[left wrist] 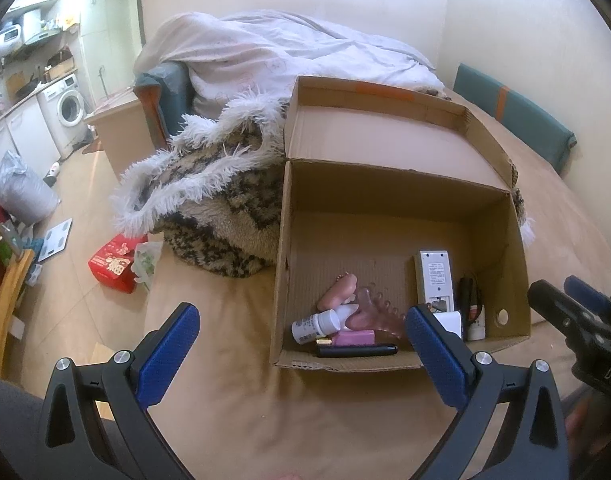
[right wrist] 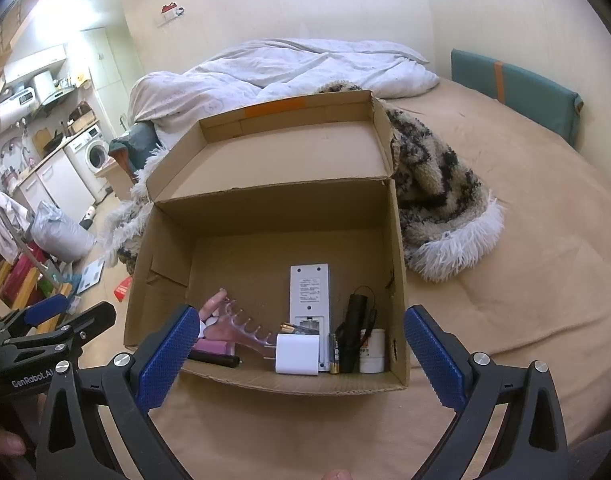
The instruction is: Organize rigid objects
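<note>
Both grippers, left gripper (left wrist: 301, 338) and right gripper (right wrist: 301, 338), hover empty with fingers spread before the cardboard box (right wrist: 397, 280) on the bed (right wrist: 525, 280). The remote control (right wrist: 309, 292) lies inside, long axis pointing away, nearer the right gripper.

An open cardboard box (left wrist: 401, 216) sits on the tan bed (left wrist: 233, 400), its lid flap tipped back against a shaggy blanket (left wrist: 221, 216). Inside lie a white remote (left wrist: 434, 278), a small white bottle (left wrist: 315, 325), a pink comb (left wrist: 375, 314) and a black pen (left wrist: 357, 350). The left gripper (left wrist: 301, 342) hangs before it, jaws spread wide and empty.
</note>
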The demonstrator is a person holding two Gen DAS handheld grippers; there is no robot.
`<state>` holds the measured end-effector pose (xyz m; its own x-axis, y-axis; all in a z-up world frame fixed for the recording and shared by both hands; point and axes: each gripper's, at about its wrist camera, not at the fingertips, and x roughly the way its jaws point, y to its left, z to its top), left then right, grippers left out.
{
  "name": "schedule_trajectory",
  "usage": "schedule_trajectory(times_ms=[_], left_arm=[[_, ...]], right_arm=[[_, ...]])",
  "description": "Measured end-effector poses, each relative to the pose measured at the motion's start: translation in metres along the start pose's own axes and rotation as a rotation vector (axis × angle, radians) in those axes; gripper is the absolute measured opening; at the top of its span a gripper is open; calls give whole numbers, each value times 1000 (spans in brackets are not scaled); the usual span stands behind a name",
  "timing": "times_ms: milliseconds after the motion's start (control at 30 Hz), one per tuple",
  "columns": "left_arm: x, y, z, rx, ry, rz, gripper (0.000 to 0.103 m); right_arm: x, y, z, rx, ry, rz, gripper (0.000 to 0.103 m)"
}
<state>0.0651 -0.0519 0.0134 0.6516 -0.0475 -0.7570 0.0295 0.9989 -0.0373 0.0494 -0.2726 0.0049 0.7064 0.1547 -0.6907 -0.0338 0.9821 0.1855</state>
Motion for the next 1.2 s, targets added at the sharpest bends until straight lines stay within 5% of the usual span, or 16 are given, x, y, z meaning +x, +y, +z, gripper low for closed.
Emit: schedule_trajectory(times_ms=[1200], left_arm=[[-1,2,0,-13,2,-5,103]], right_arm=[[-2,-2,-1,10,-6,-11,103]])
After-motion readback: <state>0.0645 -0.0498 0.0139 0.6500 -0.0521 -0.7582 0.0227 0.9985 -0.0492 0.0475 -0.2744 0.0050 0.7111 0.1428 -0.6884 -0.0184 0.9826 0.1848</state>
